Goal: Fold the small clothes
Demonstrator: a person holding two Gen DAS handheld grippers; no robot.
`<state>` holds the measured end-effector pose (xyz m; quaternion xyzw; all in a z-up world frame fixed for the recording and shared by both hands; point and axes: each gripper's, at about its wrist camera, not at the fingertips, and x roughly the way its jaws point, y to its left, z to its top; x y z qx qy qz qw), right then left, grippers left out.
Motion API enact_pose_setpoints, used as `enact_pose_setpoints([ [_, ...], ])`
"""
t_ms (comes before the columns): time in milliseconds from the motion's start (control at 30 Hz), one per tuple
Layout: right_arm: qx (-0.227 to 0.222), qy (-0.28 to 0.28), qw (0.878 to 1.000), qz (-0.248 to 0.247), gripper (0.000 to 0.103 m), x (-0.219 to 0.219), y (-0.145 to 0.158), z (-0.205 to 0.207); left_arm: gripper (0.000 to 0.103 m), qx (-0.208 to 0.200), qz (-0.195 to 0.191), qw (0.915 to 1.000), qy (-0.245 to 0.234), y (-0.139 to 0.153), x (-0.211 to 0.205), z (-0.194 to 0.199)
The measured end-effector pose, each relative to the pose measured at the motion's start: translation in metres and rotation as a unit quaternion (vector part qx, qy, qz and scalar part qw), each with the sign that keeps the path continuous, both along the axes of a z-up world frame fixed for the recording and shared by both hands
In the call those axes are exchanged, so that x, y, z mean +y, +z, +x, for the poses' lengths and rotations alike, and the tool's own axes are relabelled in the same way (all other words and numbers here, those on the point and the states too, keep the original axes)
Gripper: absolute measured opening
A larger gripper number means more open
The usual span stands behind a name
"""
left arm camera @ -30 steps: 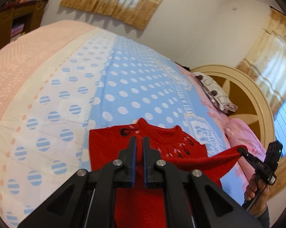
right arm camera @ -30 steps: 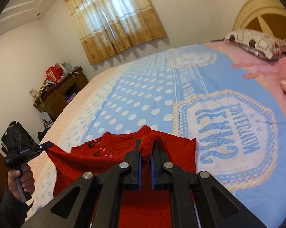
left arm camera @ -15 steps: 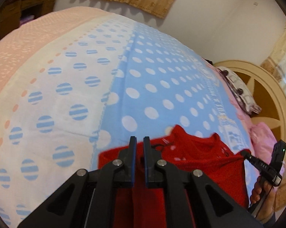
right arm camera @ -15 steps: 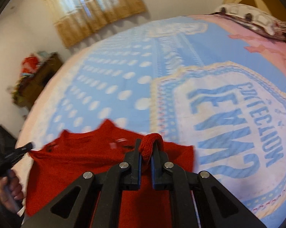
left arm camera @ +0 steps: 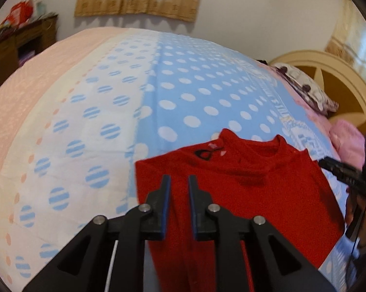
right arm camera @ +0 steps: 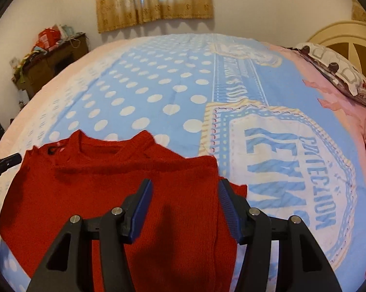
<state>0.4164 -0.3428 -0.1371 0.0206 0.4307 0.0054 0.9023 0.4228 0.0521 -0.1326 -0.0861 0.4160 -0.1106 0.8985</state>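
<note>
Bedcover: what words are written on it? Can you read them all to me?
"COLLECTION": small curved word in the badge printed on the bedcover; the letters look flipped, so this is my best reading.
Big striped word beside it: flipped, cannot be read for sure.
Lettered strip beyond the badge: too blurred to read.

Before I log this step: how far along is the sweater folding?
Done: the red sweater lies flat on the bed, neckline away. In hand: the right gripper is opening, nothing pinched; the left gripper is only starting to open above the fabric. Left: every fold; none shows clearly yet.
</note>
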Motion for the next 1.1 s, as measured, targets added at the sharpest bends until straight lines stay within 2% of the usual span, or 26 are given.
enact_pose_setpoints([
  [67, 0.018, -0.007, 1.0, 0.001, 0.054, -0.003, -0.008, 0.011, 0.016, 0.009, 0.0, 0.9997, -0.023, -0.002, -0.007, 0.01],
  [167, 0.032, -0.01, 0.999, -0.017, 0.05, -0.003, -0.02, 0.019, 0.016, 0.012, 0.025, 0.9992, -0.028, -0.007, -0.015, 0.021],
  [233, 0.04, -0.006, 0.999, -0.012, 0.039, -0.004, -0.026, 0.02, 0.016, 0.023, 0.032, 0.9986, -0.036, -0.014, -0.019, 0.027],
  [300, 0.044, 0.0, 0.999, -0.017, 0.018, -0.004, -0.031, 0.019, 0.016, 0.031, 0.036, 0.998, -0.043, -0.019, -0.022, 0.029],
  [333, 0.042, 0.002, 0.999, -0.019, 0.01, -0.003, -0.03, 0.019, 0.013, 0.034, 0.047, 0.9971, -0.048, -0.022, -0.025, 0.03],
  [367, 0.035, 0.006, 0.999, -0.022, 0.008, -0.001, -0.027, 0.017, 0.008, 0.03, 0.056, 0.9969, -0.046, -0.022, -0.026, 0.029],
  [433, 0.019, 0.013, 0.999, -0.028, 0.007, 0.002, -0.018, 0.014, 0.002, 0.016, 0.061, 0.9972, -0.04, -0.019, -0.025, 0.029],
  [567, -0.019, 0.005, 0.999, -0.031, 0.006, 0.003, -0.001, 0.01, 0.001, -0.015, 0.042, 0.999, -0.001, -0.005, -0.007, 0.029],
  [667, -0.03, -0.009, 0.999, -0.028, 0.006, -0.001, 0.003, 0.012, 0.001, -0.015, 0.036, 0.9991, 0.014, -0.001, 0.002, 0.034],
  [800, -0.022, 0.001, 0.999, -0.027, 0.007, 0.004, -0.004, 0.015, 0.002, 0.004, 0.013, 0.9999, 0.003, -0.005, 0.003, 0.035],
  [867, -0.011, 0.009, 1.0, -0.011, 0.008, 0.005, -0.01, 0.016, 0.018, 0.022, 0.024, 0.9995, -0.003, -0.01, -0.002, 0.037],
  [900, -0.011, 0.007, 1.0, -0.011, 0.008, 0.005, -0.011, 0.016, 0.039, 0.03, 0.027, 0.9992, -0.006, -0.013, -0.005, 0.038],
  [933, -0.01, 0.007, 1.0, -0.011, 0.008, 0.005, -0.012, 0.016, 0.054, 0.03, 0.026, 0.9992, -0.006, -0.014, -0.006, 0.037],
  [1067, -0.001, 0.012, 1.0, -0.014, 0.008, 0.008, -0.019, 0.016, 0.055, 0.026, 0.047, 0.9982, -0.028, -0.02, -0.019, 0.037],
  [1100, 0.001, 0.012, 1.0, -0.015, 0.008, 0.009, -0.022, 0.016, 0.051, 0.031, 0.061, 0.9971, -0.034, -0.023, -0.023, 0.039],
])
